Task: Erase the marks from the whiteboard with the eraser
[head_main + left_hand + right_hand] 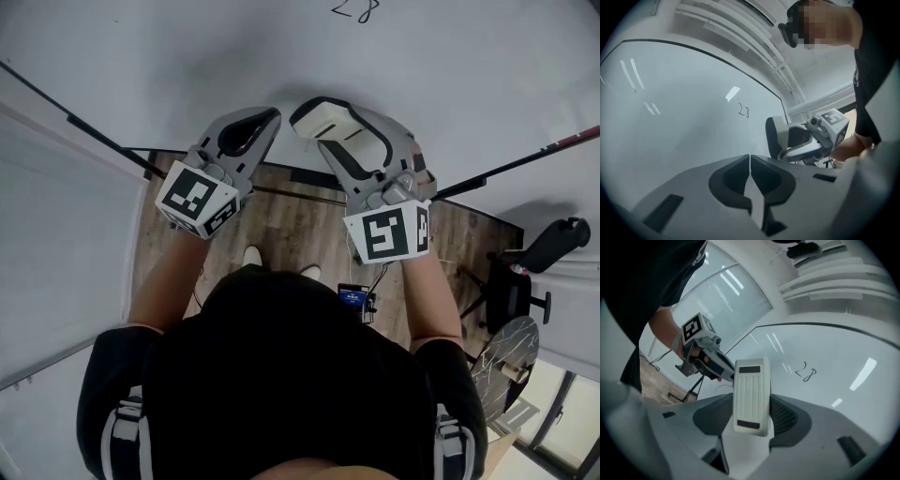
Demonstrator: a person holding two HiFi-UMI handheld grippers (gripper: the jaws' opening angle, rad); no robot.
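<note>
You stand at the whiteboard (441, 84) with the eraser (751, 397) already in hand, and the wiping not yet begun. Your right gripper (752, 414) is clamped on the eraser, one jaw pressed to each long side. The ribbed pale back faces the right gripper view's camera. The left gripper view shows the dark felt face turned toward the board.

Your left gripper (750, 160) is closed on nothing, its jaw tips meeting in a thin seam. It hangs just beside the right gripper, a little lower on the board side, with no part in the job.

The only mark that reads clearly is a handwritten "28" (805, 372), which looks untouched. A faint thin line shows on the board near the left gripper in the right gripper view, too slight to name. The "28" sits above the eraser and slightly to your right, well apart from it, with bare board between.

The felt appears to stand off the surface, though no view settles whether it touches.

This reads as the approach step: the tool is secured and the target is ahead. The next move calls for lifting the right gripper up the board to the "28" and setting the felt flat against the surface. Then rub across both digits with steady pressure, keeping the jaws tight so the eraser doesn't twist or slip out.
</note>
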